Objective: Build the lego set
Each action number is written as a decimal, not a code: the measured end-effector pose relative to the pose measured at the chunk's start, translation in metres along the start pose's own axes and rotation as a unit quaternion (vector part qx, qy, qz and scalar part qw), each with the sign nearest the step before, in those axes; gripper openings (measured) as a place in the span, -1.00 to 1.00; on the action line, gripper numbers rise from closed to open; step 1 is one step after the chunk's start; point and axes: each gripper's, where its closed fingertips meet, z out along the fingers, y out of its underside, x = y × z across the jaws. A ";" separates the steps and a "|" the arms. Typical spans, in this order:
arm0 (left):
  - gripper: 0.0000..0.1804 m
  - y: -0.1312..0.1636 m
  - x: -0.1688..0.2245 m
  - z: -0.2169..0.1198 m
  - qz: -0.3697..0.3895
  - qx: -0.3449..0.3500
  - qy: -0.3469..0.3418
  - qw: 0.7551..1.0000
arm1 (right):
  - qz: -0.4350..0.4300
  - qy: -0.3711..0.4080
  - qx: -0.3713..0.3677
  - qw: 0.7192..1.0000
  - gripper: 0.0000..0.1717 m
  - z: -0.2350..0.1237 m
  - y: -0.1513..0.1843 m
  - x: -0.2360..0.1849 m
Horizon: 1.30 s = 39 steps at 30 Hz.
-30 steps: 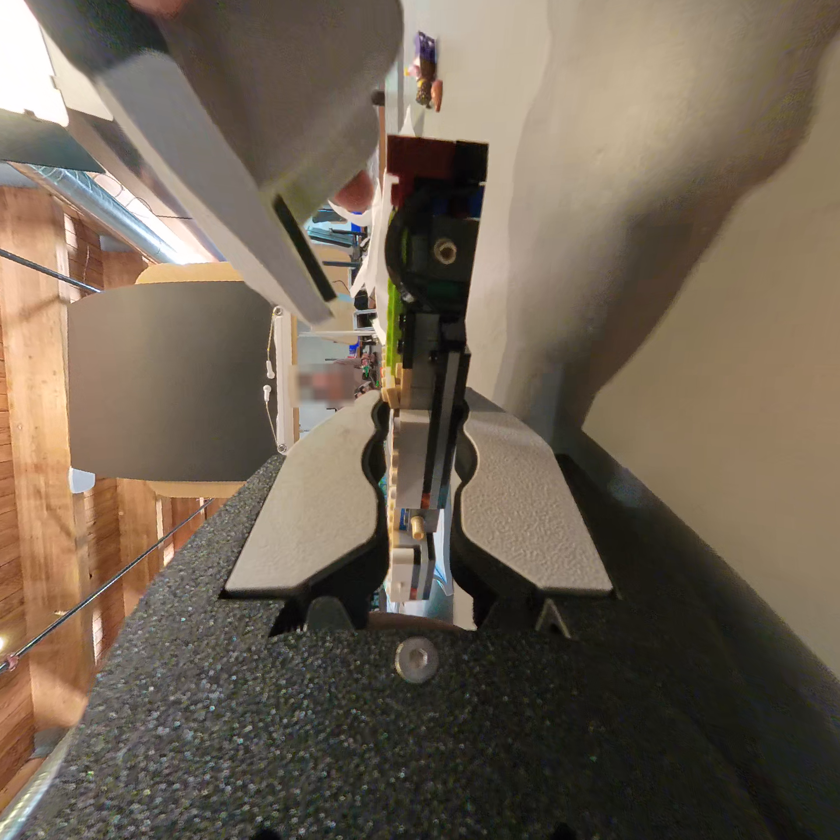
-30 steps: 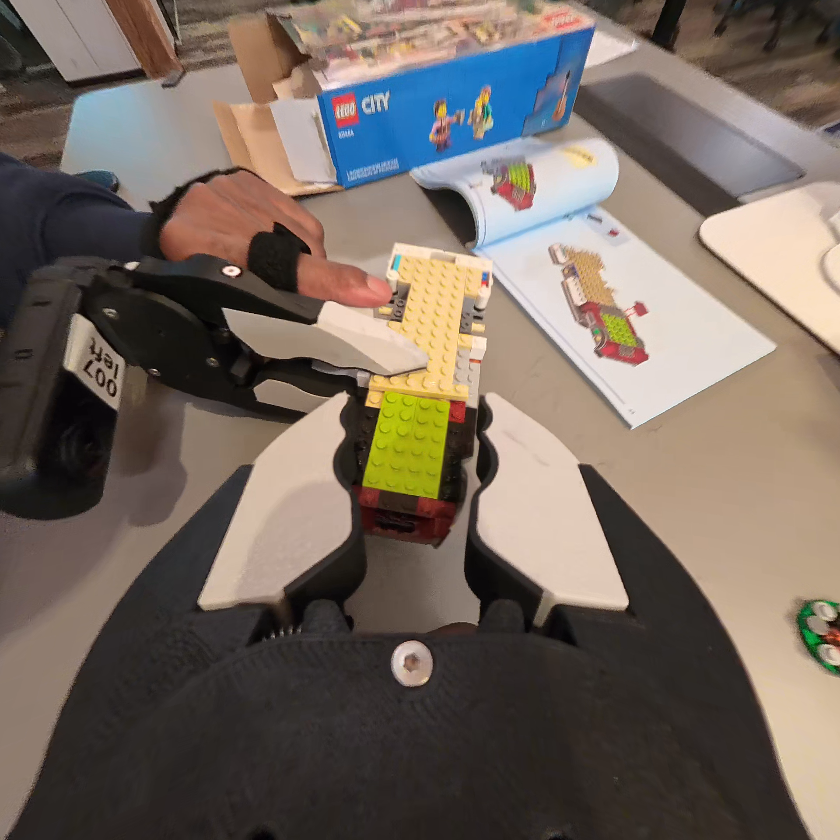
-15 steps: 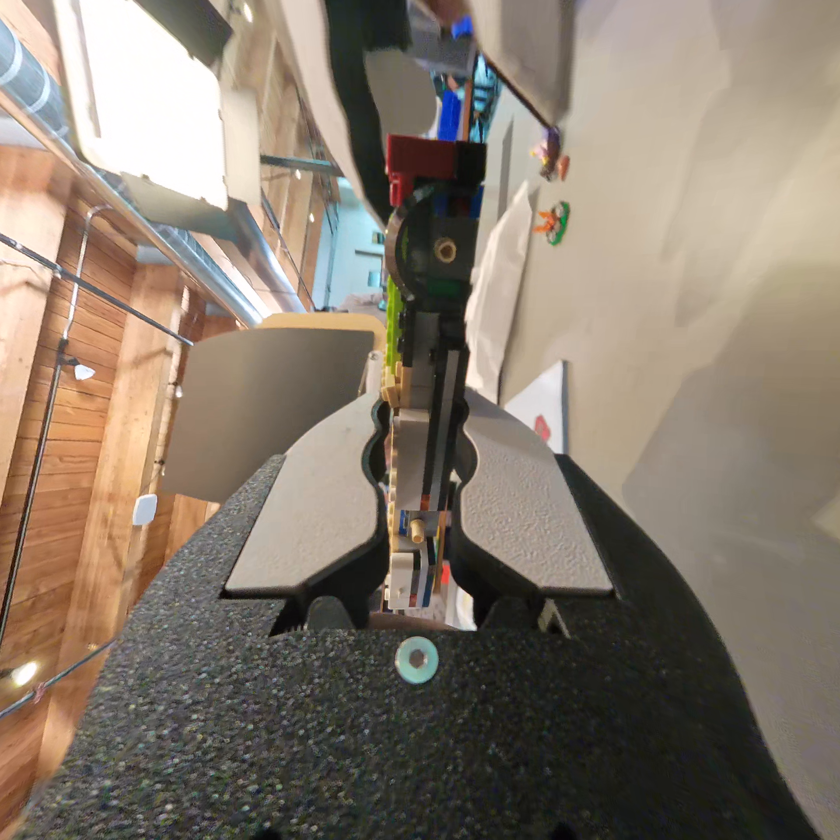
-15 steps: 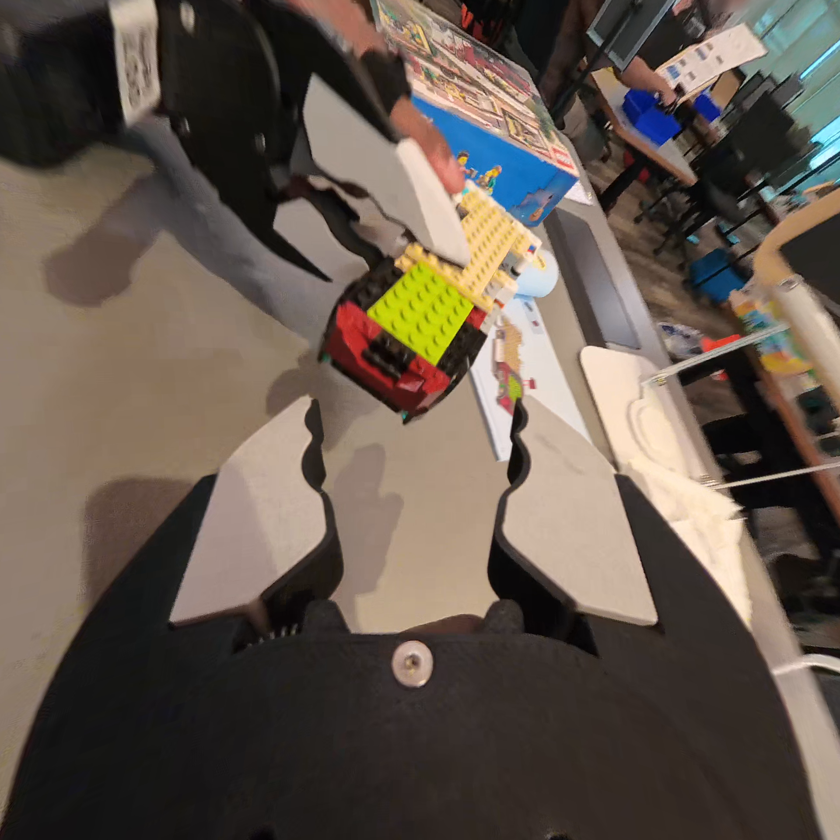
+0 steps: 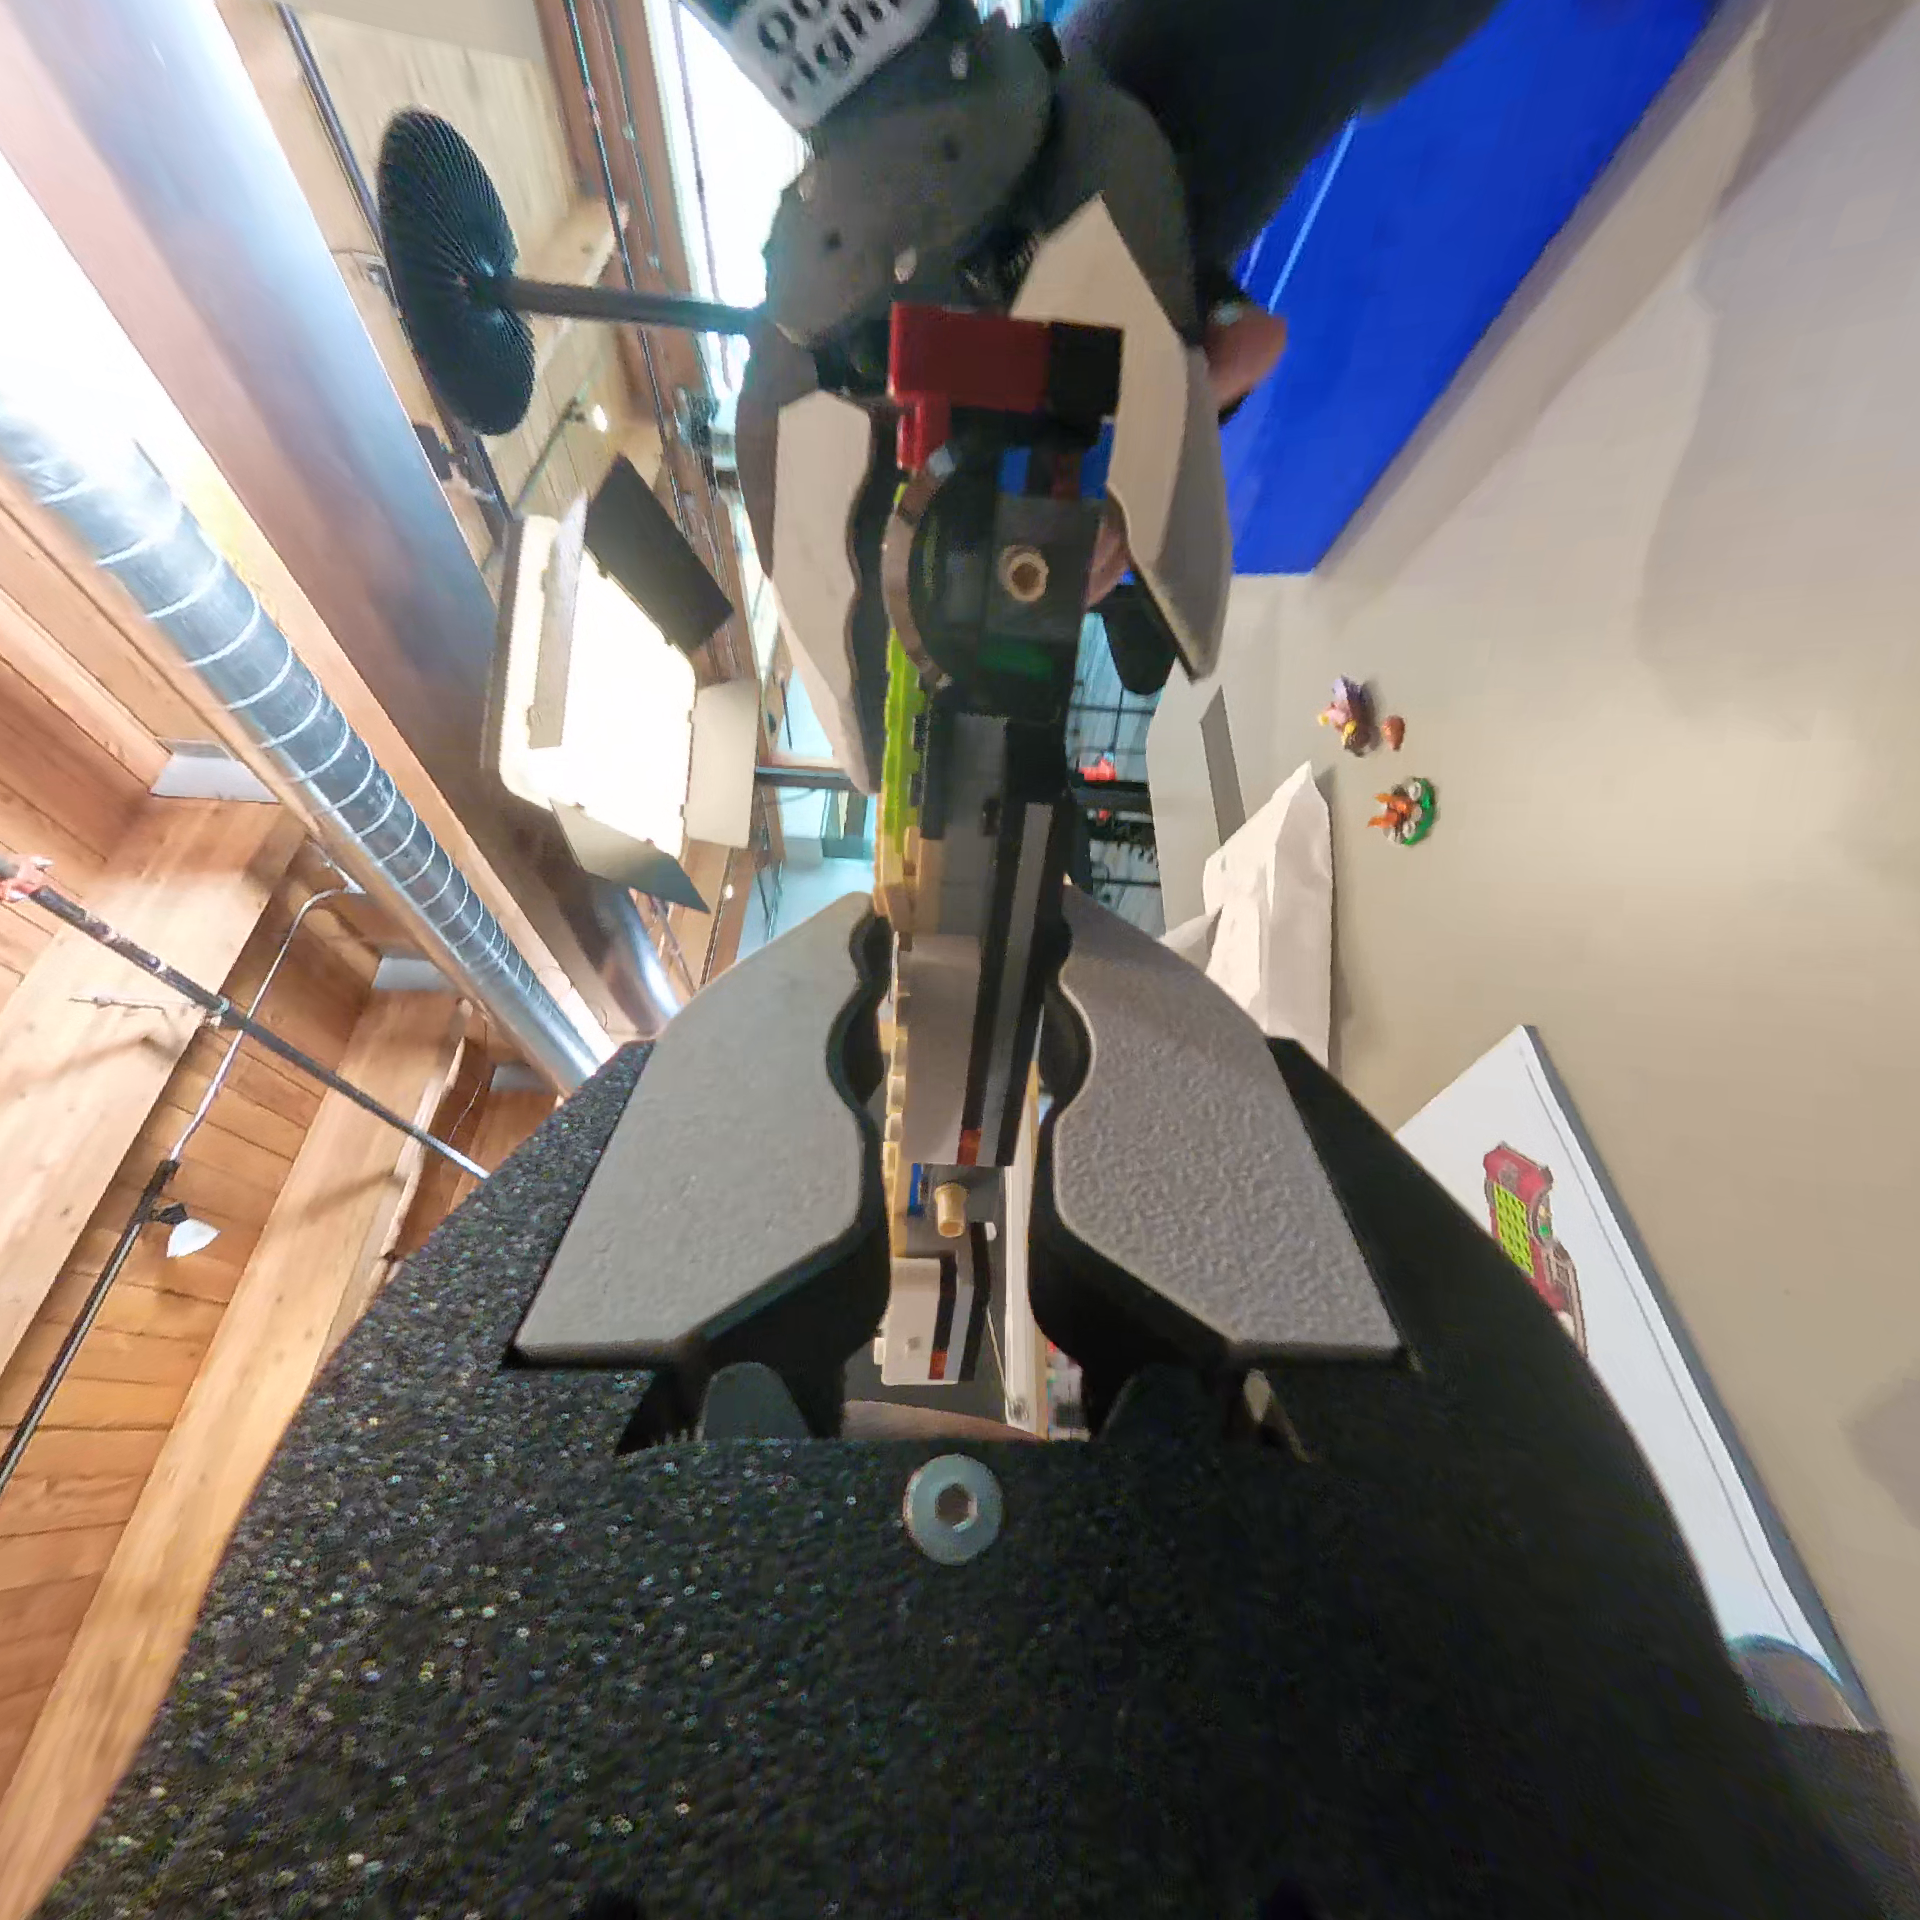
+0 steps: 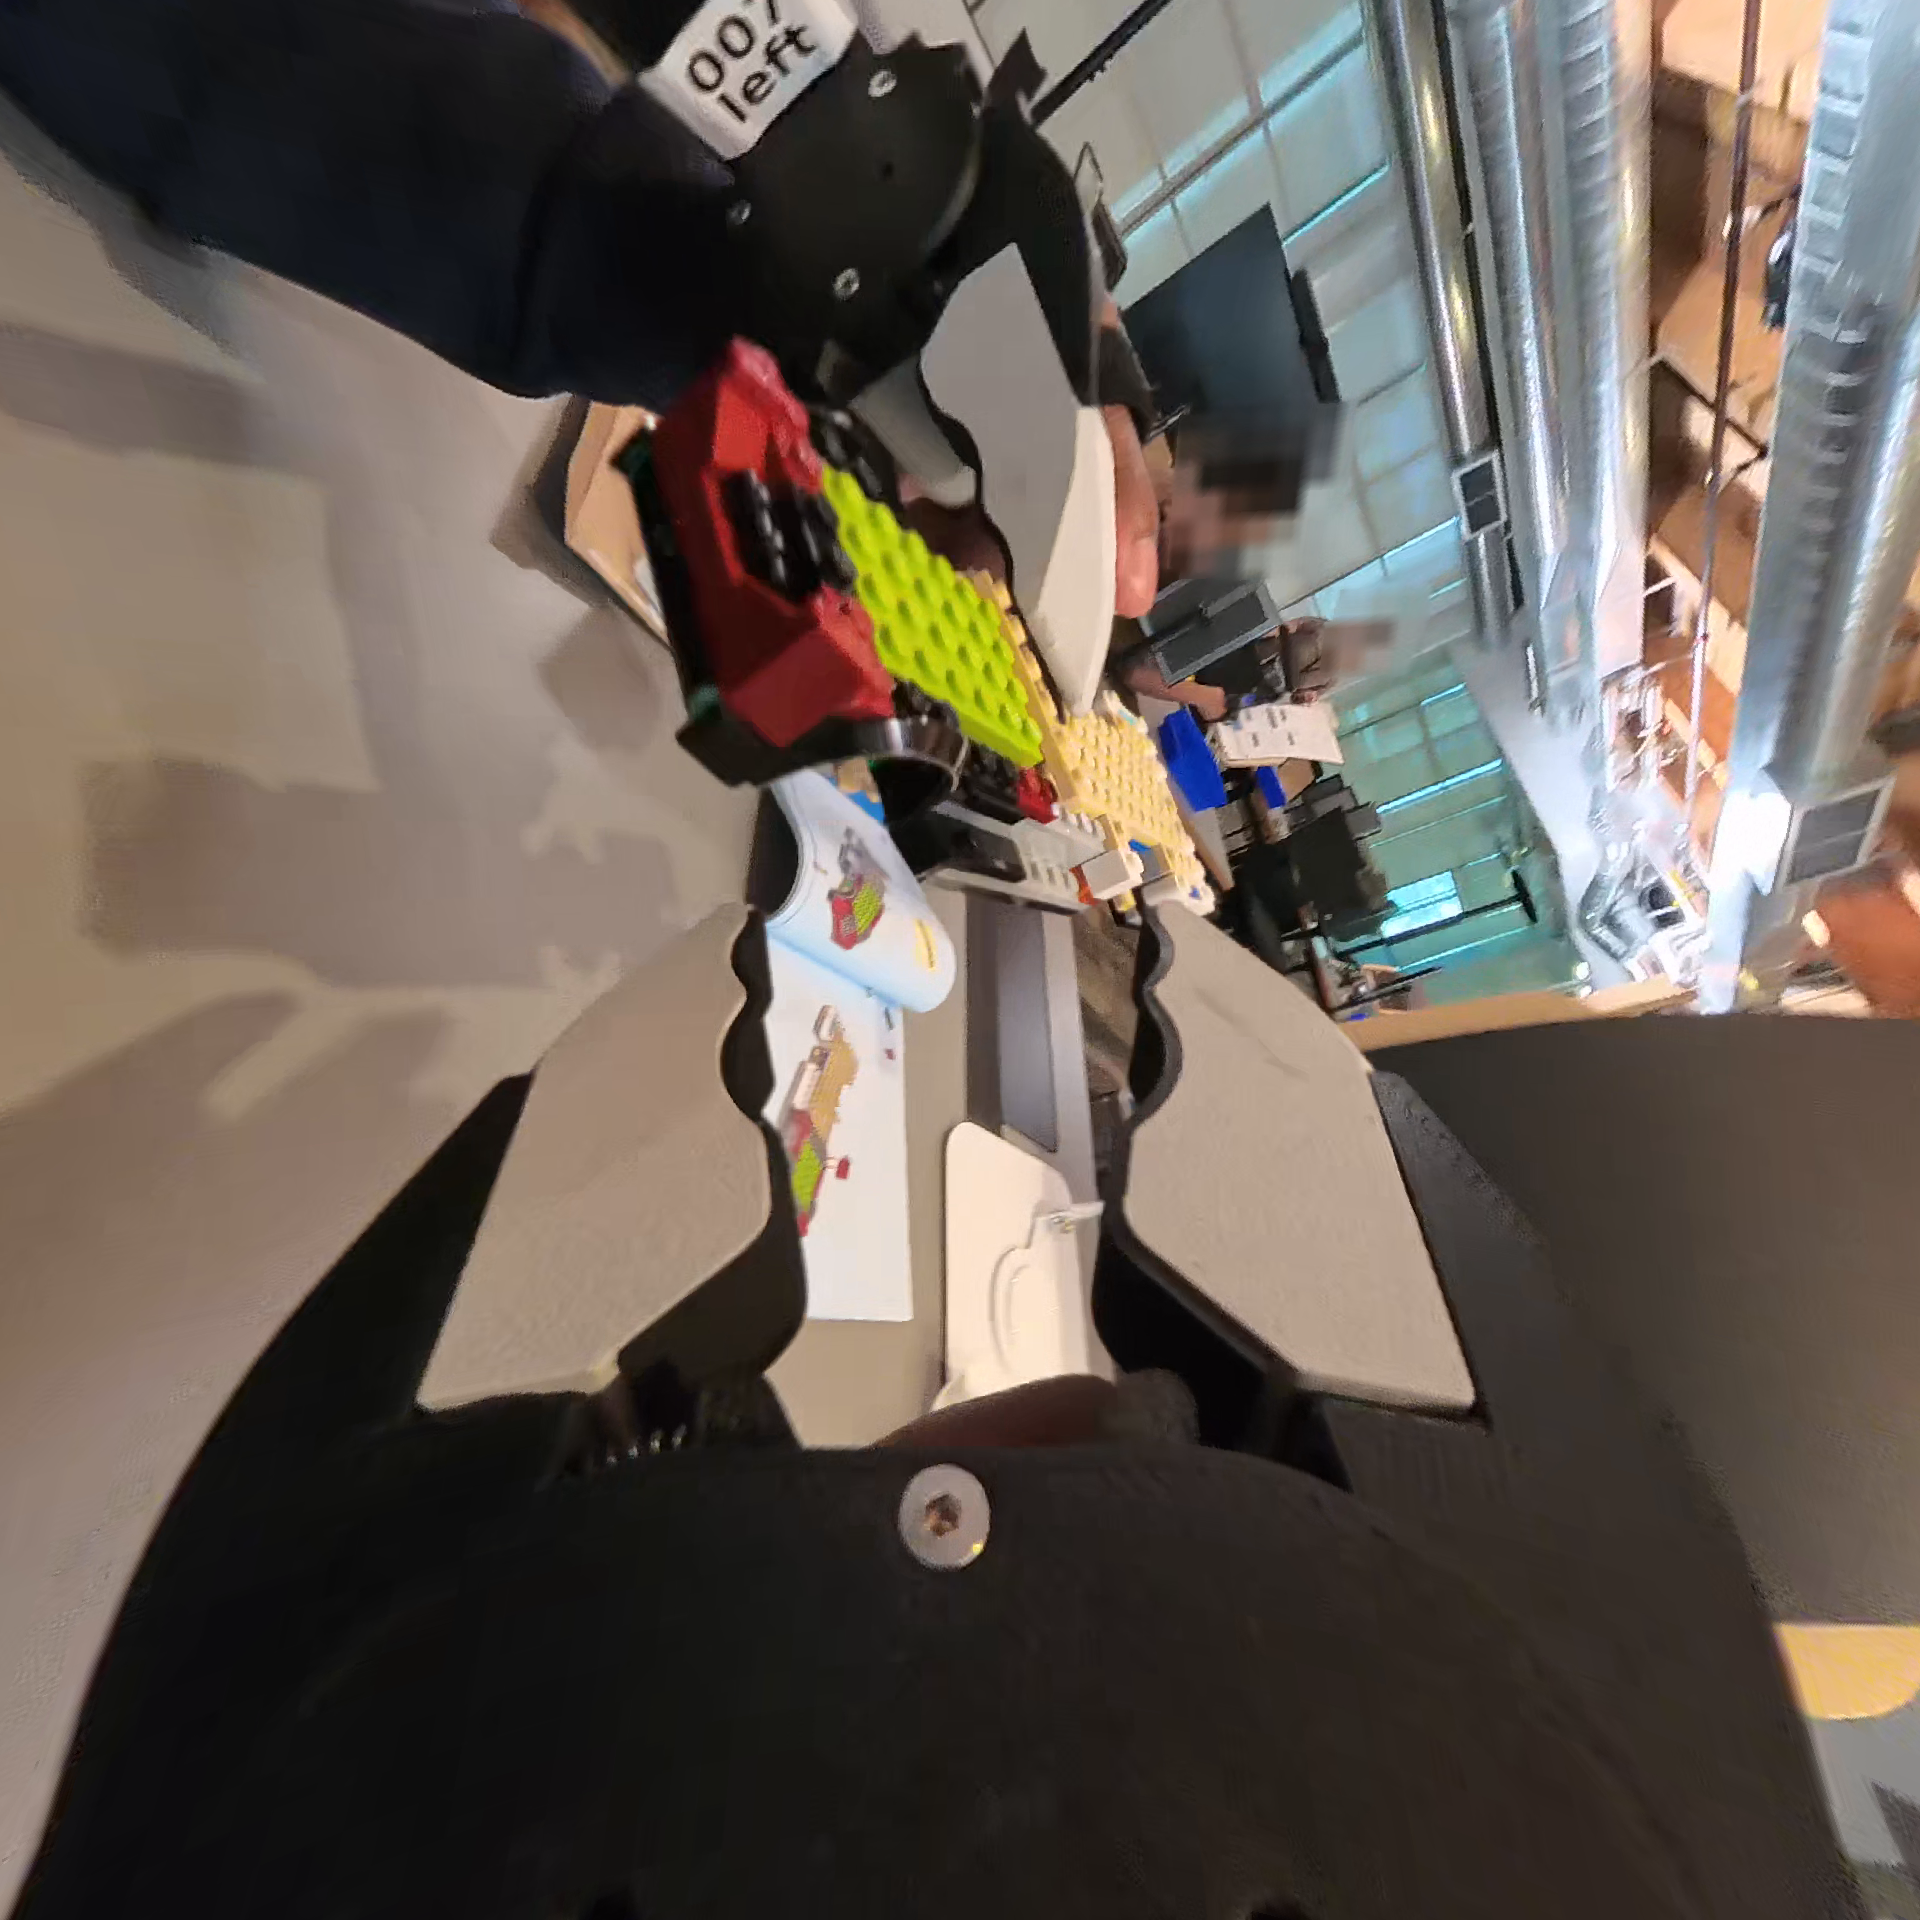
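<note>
The grey table [image 5: 1662,520] stands on its side in the left wrist view, at 3 o'clock. The brick model [image 5: 971,1039] is in the air, clamped by its flat faces in the narrow jaws of the left gripper [image 5: 966,997]. Its red end points to 12 o'clock. The right gripper [image 6: 945,956], closed around that end a second ago, now has wide, empty jaws, with the model just beyond them at 12 o'clock. An open booklet [image 6: 862,1091] lies behind. The small brick pieces [image 5: 1403,805] at 2 o'clock are too small to identify.
</note>
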 end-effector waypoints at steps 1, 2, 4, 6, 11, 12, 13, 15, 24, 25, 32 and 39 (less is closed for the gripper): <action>-0.71 -0.004 -0.005 -0.002 -0.003 0.010 0.003 1.000 | -0.013 0.003 0.001 1.000 -0.21 0.002 -0.004 0.004; -0.71 -0.007 -0.010 -0.004 -0.002 0.018 0.003 1.000 | -0.024 0.007 0.006 1.000 -0.20 0.003 -0.010 0.008; -0.71 -0.012 -0.020 -0.007 0.002 0.036 -0.002 0.999 | -0.039 0.011 0.027 0.999 -0.20 0.005 -0.024 0.017; -0.71 -0.016 -0.031 -0.010 0.002 0.053 -0.009 0.999 | -0.052 0.012 0.048 0.997 -0.21 0.007 -0.038 0.025; -0.71 -0.024 -0.051 -0.022 -0.009 0.088 -0.014 0.996 | -0.095 0.020 0.093 0.991 -0.27 0.009 -0.068 0.037; -0.71 -0.025 -0.053 -0.025 -0.014 0.096 -0.014 0.995 | -0.100 0.023 0.106 0.989 -0.30 0.008 -0.074 0.039; -0.71 -0.027 -0.055 -0.028 -0.017 0.103 -0.014 0.994 | -0.103 0.023 0.120 0.987 -0.33 0.008 -0.080 0.040; -0.71 -0.029 -0.058 -0.031 -0.020 0.107 -0.015 0.994 | -0.108 0.022 0.149 0.983 -0.37 0.007 -0.091 0.041; -0.71 -0.036 -0.061 -0.031 -0.027 0.125 -0.001 0.992 | -0.119 -0.003 0.194 0.974 -0.48 0.007 -0.103 0.040; -0.71 -0.037 -0.061 -0.030 -0.027 0.128 -0.002 0.991 | -0.115 -0.008 0.192 0.975 -0.48 0.007 -0.102 0.040; -0.71 -0.039 -0.060 -0.026 -0.026 0.133 -0.004 0.991 | -0.119 -0.010 0.176 0.977 -0.54 0.008 -0.098 0.038; -0.71 -0.036 -0.061 -0.029 -0.021 0.121 -0.007 0.992 | -0.117 -0.005 0.172 0.978 -0.61 0.012 -0.095 0.039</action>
